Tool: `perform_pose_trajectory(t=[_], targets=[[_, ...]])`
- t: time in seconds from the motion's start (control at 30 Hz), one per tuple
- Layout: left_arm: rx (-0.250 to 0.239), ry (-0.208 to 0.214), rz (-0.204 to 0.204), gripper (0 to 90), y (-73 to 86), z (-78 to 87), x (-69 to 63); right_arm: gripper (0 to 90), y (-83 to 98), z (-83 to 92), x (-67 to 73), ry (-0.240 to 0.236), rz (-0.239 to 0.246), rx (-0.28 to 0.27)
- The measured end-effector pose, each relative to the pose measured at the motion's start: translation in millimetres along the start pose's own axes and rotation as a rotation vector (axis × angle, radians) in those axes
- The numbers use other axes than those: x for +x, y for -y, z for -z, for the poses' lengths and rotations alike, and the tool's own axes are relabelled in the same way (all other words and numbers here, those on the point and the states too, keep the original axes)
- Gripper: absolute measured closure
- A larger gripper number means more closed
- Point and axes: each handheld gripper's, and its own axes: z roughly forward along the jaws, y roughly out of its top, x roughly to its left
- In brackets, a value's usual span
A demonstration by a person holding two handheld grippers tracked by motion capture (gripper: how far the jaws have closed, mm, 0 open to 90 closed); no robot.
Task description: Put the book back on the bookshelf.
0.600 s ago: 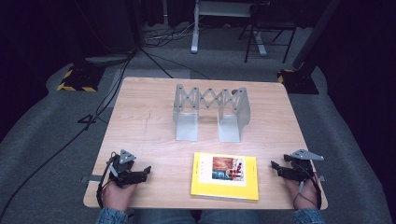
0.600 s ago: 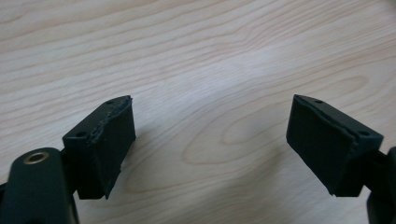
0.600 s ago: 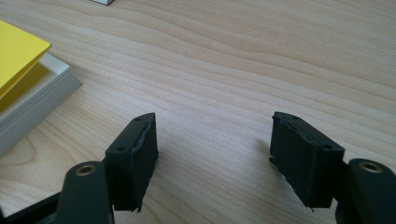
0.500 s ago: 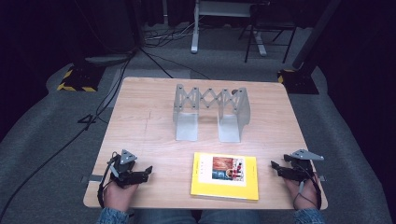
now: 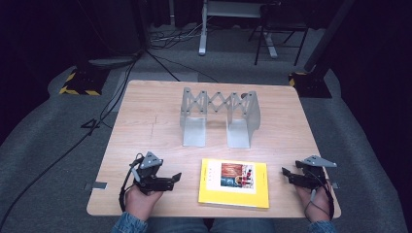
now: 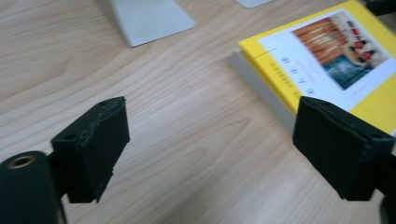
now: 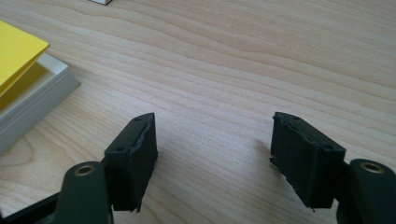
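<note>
Both pairs of jaws stand apart with nothing between them. The left gripper [image 5: 171, 178] and right gripper [image 5: 287, 173] rest on the wooden table [image 5: 145, 121], flanking a yellow book [image 5: 234, 182] (lying flat, cover up). Beyond it stands a grey metal rack [image 5: 218, 116].

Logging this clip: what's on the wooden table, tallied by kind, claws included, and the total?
Yellow book: 1
Grey metal expanding bookend rack: 1
Hand-held claws: 2, the left claw and the right claw, both with jaws apart and holding nothing
Total: 4
</note>
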Motion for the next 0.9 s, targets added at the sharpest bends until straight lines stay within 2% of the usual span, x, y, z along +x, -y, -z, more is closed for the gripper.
perform_pose_trajectory(t=[0.03, 0.07, 0.1, 0.13, 0.17, 0.3, 0.37, 0.47, 0.5, 0.53, 0.6, 0.63, 0.7, 0.9], targets=[[0.006, 0.038, -0.015, 8.6, -3.9, -7.8, -7.3, 31.8, 0.0, 0.0, 0.0, 0.001, 0.0, 0.0], [0.013, 0.056, -0.025, 7.8, -5.5, -12.0, -10.7, 31.7, 0.0, 0.0, 0.0, 0.001, 0.0, 0.0], [0.013, 0.056, -0.025, 7.0, -5.5, -12.0, -10.7, 31.7, 0.0, 0.0, 0.0, 0.001, 0.0, 0.0], [0.03, 0.094, -0.029, 6.8, -7.4, -20.5, -17.9, 31.7, 0.0, 0.0, 0.2, 0.004, 0.0, -0.001], [0.035, 0.114, -0.034, 6.8, -8.0, -24.8, -21.2, 31.7, 0.0, 0.1, 0.3, 0.004, 0.001, 0.0], [0.061, 0.138, -0.061, 6.7, -9.4, -36.7, -29.8, 31.7, 0.0, 0.1, 0.4, 0.004, 0.002, 0.0], [0.086, 0.171, -0.056, 6.6, -11.8, -47.0, -35.2, 31.7, 0.0, 0.0, 0.3, 0.004, 0.001, 0.0], [0.106, 0.183, -0.051, 6.3, -14.6, -53.7, -38.5, 31.7, 0.0, 0.0, 0.0, 0.001, 0.0, 0.0], [0.15, 0.169, -0.04, 5.0, -18.0, -61.3, -41.5, 31.8, 0.0, 0.0, 0.0, 0.001, -0.001, 0.0], [0.15, 0.169, -0.04, 3.3, -18.0, -61.3, -41.5, 31.8, 0.0, 0.0, 0.0, 0.001, -0.001, 0.0], [0.192, 0.167, -0.033, 2.3, -20.3, -68.3, -43.4, 31.8, 0.0, 0.0, 0.1, 0.001, 0.0, 0.0], [0.206, 0.193, -0.016, 1.3, -21.2, -72.8, -43.7, 31.9, 0.0, 0.0, 0.0, 0.001, 0.0, 0.0], [0.213, 0.2, -0.017, 1.4, -21.6, -74.2, -44.4, 31.9, -0.1, 0.0, -0.1, -0.001, -0.002, 0.0], [0.268, 0.233, -0.053, 3.1, -21.7, -81.0, -50.5, 31.8, -0.1, -0.1, -0.2, -0.001, -0.002, 0.001]])
